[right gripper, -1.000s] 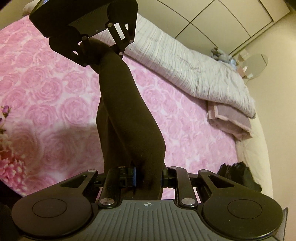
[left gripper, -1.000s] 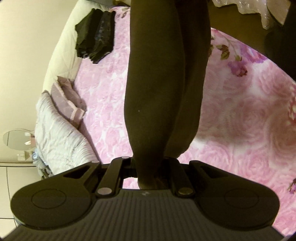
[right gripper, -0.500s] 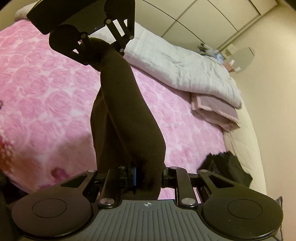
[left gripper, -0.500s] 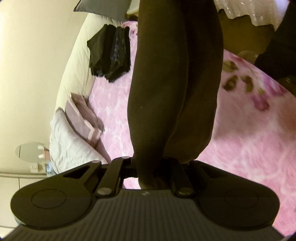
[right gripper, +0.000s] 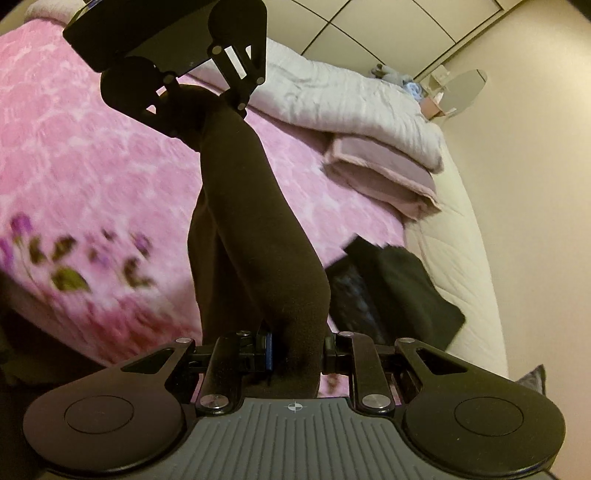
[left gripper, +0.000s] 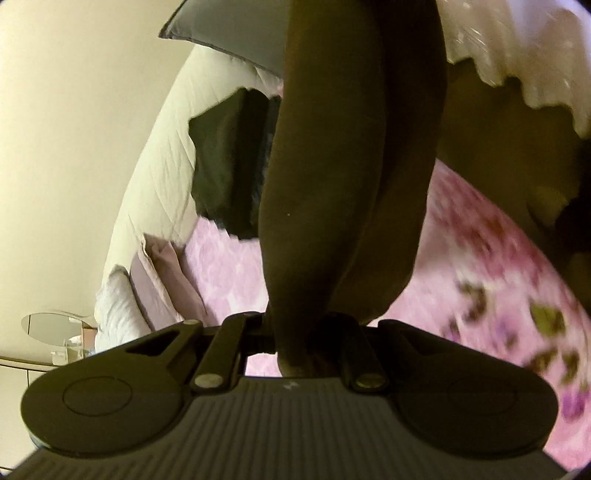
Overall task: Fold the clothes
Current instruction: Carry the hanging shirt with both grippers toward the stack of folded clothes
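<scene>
Dark brown garment (right gripper: 251, 236), 1 pc, is hanging stretched btwn 2 grippers above the bed (right gripper: 92, 155). In the right wrist view it's running from bottom centre up to the upper left of the frame; in the left wrist view it's filling the centre, bottom to top.

Right gripper (right gripper: 295, 356) is sitting at bottom centre of its own view, fingers clamping one end of the garment, cloth bunching thick btwn them. Left gripper (right gripper: 199, 99) is showing in the upper left of that view, fingers closing on the other end. In its own view the left gripper (left gripper: 295, 343) is at bottom centre w/ the cloth pinched tight.

Bed is wearing 1 pink rose-print cover (left gripper: 480, 266), w/ purple flowers toward one edge; print is looking blurred. 1 stack of black folded clothes (right gripper: 399, 291) is lying at centre right of the right wrist view, at the edge of the pink cover, partly on a cream quilt (right gripper: 465, 258). 1 white duvet (right gripper: 354, 103) is lying at upper right, w/ 1 mauve folded blanket (right gripper: 380, 177) just beside it. 1 grey pillow (left gripper: 229, 33) is showing at the top of the left wrist view. 1 oval mirror (right gripper: 465, 88) is standing at upper right by the wall.
</scene>
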Available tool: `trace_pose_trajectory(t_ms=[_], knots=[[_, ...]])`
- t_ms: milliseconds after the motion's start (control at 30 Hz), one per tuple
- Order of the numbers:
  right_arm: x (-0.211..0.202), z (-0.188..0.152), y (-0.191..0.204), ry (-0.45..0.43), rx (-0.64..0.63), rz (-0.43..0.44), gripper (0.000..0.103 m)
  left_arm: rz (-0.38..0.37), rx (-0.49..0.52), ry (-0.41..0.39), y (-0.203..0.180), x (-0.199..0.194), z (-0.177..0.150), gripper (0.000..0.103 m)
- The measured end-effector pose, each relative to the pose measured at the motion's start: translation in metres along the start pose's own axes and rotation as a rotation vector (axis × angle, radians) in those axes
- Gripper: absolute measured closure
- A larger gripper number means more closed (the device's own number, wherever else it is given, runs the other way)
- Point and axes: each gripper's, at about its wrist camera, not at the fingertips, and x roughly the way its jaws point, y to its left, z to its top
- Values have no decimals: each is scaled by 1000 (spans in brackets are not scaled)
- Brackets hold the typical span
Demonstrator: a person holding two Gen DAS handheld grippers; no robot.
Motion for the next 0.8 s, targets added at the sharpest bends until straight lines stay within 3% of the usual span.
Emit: trace_pose_trajectory(t_ms=[167,333,800], knots=[[7,-36,-62,7,3,-17,83,19,14,-25,35,28,55,94],[19,-48,-104,16,27,-49,83,44,38,-56,66,52,84,94],[51,-34,-204,26,19,-142,83,140,72,-146,160,107,98,94]])
